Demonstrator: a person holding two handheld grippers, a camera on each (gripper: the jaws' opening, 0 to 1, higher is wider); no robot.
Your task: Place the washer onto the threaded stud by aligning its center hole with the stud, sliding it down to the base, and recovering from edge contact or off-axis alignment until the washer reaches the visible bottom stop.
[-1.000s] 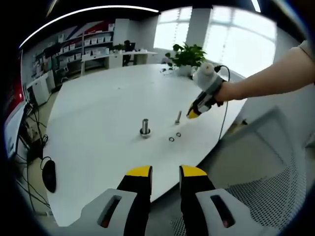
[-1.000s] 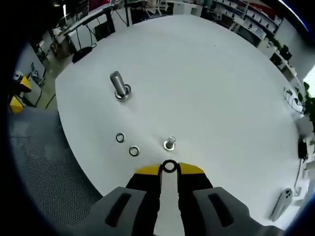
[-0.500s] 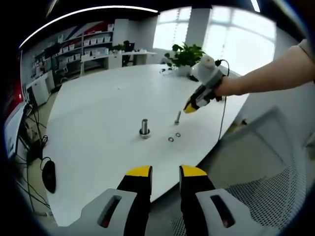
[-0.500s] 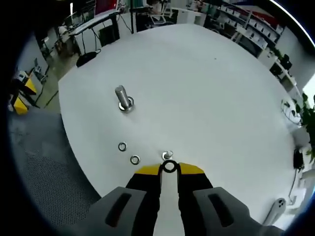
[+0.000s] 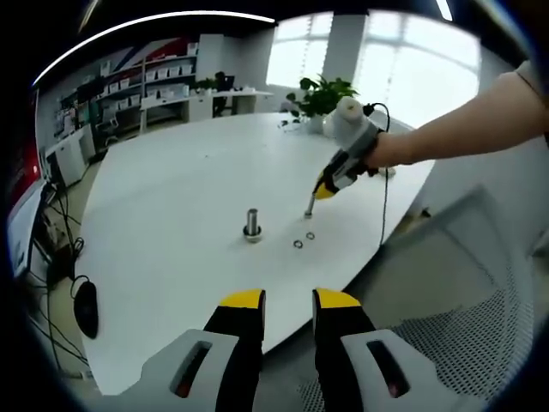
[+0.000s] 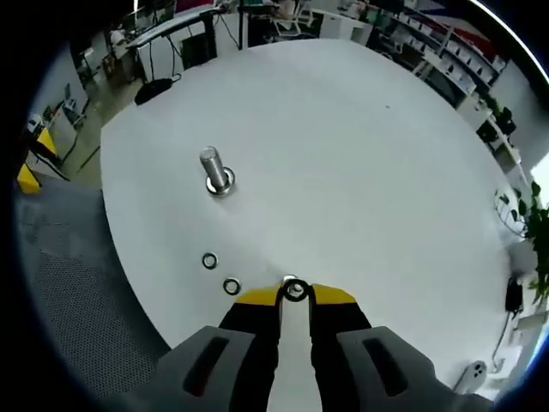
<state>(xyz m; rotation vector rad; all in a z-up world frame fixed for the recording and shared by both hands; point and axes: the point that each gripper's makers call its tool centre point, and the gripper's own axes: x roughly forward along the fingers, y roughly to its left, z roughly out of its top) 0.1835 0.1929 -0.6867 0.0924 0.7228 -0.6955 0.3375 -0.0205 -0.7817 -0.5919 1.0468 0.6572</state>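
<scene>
Washer [image 6: 295, 291]: dark ring pinched at tips of right claw [image 6: 295, 294], low centre of right gripper view, hole facing the camera, ring axis along the line of sight. Jaws clamped on its rim.

Small threaded stud [image 6: 291, 281]: top just visible at the washer's upper edge, nearly behind it, partly overlapped. Judged: hole almost over the stud tip but offset slightly; stud sits a touch toward upper left of the ring. Whether ring touches stud: cannot tell.

In left gripper view, stud [image 5: 309, 204] stands upright on the white table [image 5: 171, 215], long axis vertical, right claw [image 5: 324, 189] tip-down just upper right of its top, tilted. Next move judged to need a small correction toward the stud, ring levelled square to the stud axis, then straight down.

Two spare washers [image 6: 220, 273] flat on table, lower left of the stud. Larger bolt [image 6: 213, 170] upright, farther upper left.

Left claw [image 5: 287, 299]: bottom of left gripper view, jaws slightly parted, holding nothing, well apart from the stud. Right hand clearly the nearer.
</scene>
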